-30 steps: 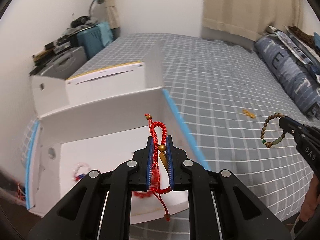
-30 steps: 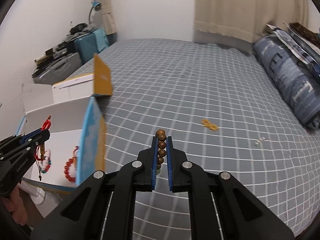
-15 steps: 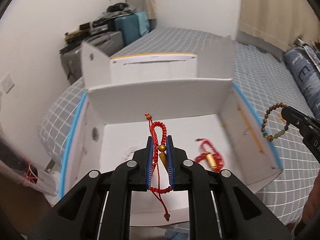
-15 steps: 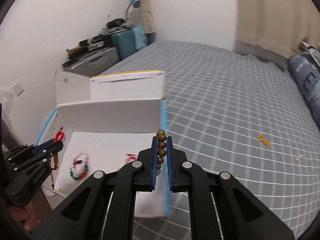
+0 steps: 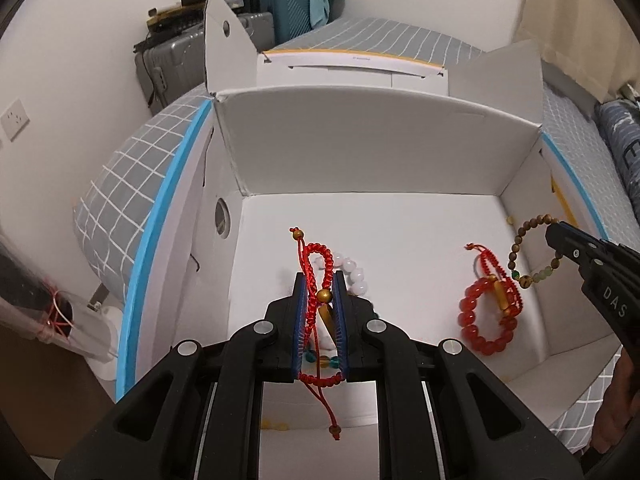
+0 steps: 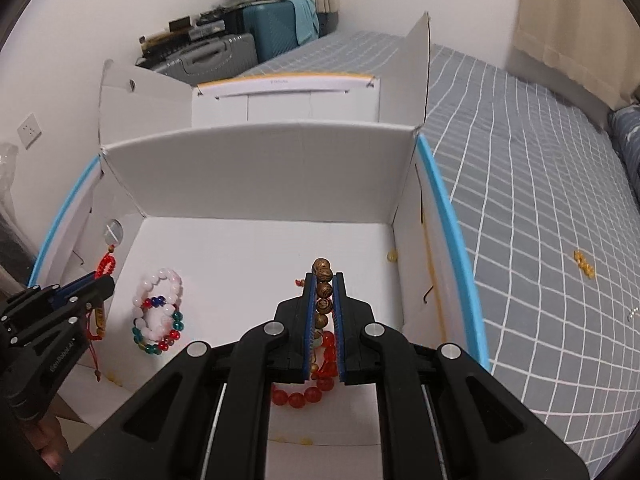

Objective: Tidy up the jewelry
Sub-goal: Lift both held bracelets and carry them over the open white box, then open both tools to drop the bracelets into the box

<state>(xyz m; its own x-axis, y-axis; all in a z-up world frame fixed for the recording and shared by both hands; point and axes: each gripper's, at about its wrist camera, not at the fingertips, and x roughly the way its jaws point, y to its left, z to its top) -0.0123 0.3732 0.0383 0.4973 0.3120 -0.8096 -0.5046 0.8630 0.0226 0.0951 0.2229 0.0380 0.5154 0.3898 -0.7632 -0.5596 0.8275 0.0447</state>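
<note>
Hovering over white box (image 5: 360, 148), walls at 9, 12, 3 o'clock, bare floor toward 12. Left gripper (image 5: 320, 312) clamped on red cord bracelet (image 5: 318, 272); right gripper (image 6: 324, 312) clamped on wooden bead bracelet (image 6: 322, 280). Earlier above bed (image 6: 540, 200); now both inside rim.
</note>
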